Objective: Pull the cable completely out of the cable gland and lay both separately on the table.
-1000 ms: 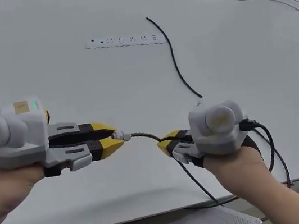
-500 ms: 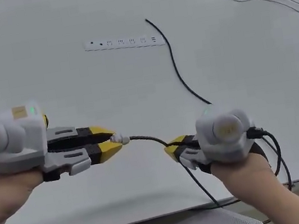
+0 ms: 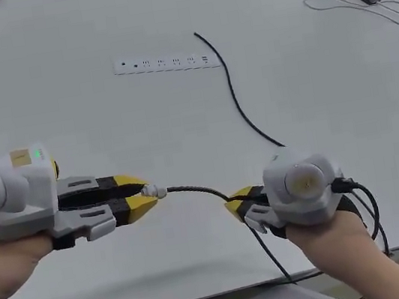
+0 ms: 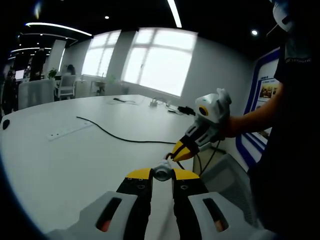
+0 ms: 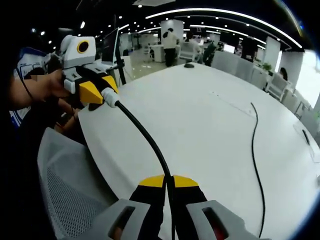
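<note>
Above the near edge of the counter (image 3: 105,126), the left tongs (image 3: 144,194) are clamped on the white cable gland (image 3: 155,193) and the right tongs (image 3: 233,205) on the black cable (image 3: 191,191). The cable enters the gland, so pulling looks unfinished, with neither piece laid down yet.

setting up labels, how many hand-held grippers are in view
2. The left hand-held gripper is at near left, shut on the cable gland. The right hand-held gripper is at near right, shut on the black cable.
</note>
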Tool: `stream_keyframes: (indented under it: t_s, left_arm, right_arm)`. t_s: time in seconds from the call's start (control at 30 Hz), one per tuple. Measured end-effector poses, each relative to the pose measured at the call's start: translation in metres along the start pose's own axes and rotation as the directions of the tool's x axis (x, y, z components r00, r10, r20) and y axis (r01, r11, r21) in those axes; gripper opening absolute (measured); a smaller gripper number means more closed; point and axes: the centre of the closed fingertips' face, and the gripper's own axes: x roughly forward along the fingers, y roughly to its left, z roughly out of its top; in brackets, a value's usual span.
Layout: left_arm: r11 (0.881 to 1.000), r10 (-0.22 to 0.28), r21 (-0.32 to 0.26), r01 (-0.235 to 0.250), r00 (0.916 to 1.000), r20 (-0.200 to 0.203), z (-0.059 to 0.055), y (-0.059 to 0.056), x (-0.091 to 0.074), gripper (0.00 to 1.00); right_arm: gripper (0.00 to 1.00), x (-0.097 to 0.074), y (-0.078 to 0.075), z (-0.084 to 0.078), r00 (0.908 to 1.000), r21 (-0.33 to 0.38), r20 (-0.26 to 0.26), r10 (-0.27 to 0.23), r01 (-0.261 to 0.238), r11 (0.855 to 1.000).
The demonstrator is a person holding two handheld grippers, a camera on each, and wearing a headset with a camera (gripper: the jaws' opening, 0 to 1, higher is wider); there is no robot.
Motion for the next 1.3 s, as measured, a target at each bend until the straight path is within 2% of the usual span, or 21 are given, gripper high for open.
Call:
stream_keyframes:
  t_s: [0.2, 0.47, 0.73, 0.87, 1.07, 1.3]
  left_arm:
    - [1.0, 0.006, -0.004, -0.006, 1.0, 0.0, -0.003, 0.001, 0.0, 0.15]
    - [1.0, 0.007, -0.012, -0.007, 0.9999, 0.012, -0.005, -0.002, 0.0, 0.15]
    - [1.0, 0.022, -0.012, -0.021, 0.9996, 0.018, -0.01, -0.001, -0.002, 0.15]
    - [0.999, 0.026, -0.018, -0.026, 0.9995, 0.018, -0.015, -0.001, -0.002, 0.15]
    - [0.999, 0.037, -0.01, -0.037, 0.9989, 0.029, -0.018, -0.001, -0.004, 0.15]
    - [0.998, 0.058, -0.009, -0.057, 0.998, 0.027, -0.032, 0.002, -0.009, 0.15]
  right_arm:
    - [0.0, -0.001, -0.006, 0.001, 1.0, 0.012, -0.002, -0.01, 0.01, 1.0]
    - [0.0, -0.001, -0.006, 0.002, 0.9999, -0.012, -0.014, -0.009, 0.008, 1.0]
    - [0.0, 0.004, -0.009, 0.019, 0.9999, -0.05, -0.015, -0.004, 0.004, 0.999]
    - [0.0, 0.01, -0.014, 0.028, 0.9994, -0.045, -0.027, -0.02, 0.018, 0.999]
    - [0.0, 0.018, -0.017, 0.04, 0.9986, -0.076, -0.046, -0.026, 0.022, 0.997]
    - [0.0, 0.032, -0.018, 0.051, 0.9977, -0.111, -0.067, -0.01, 0.002, 0.994]
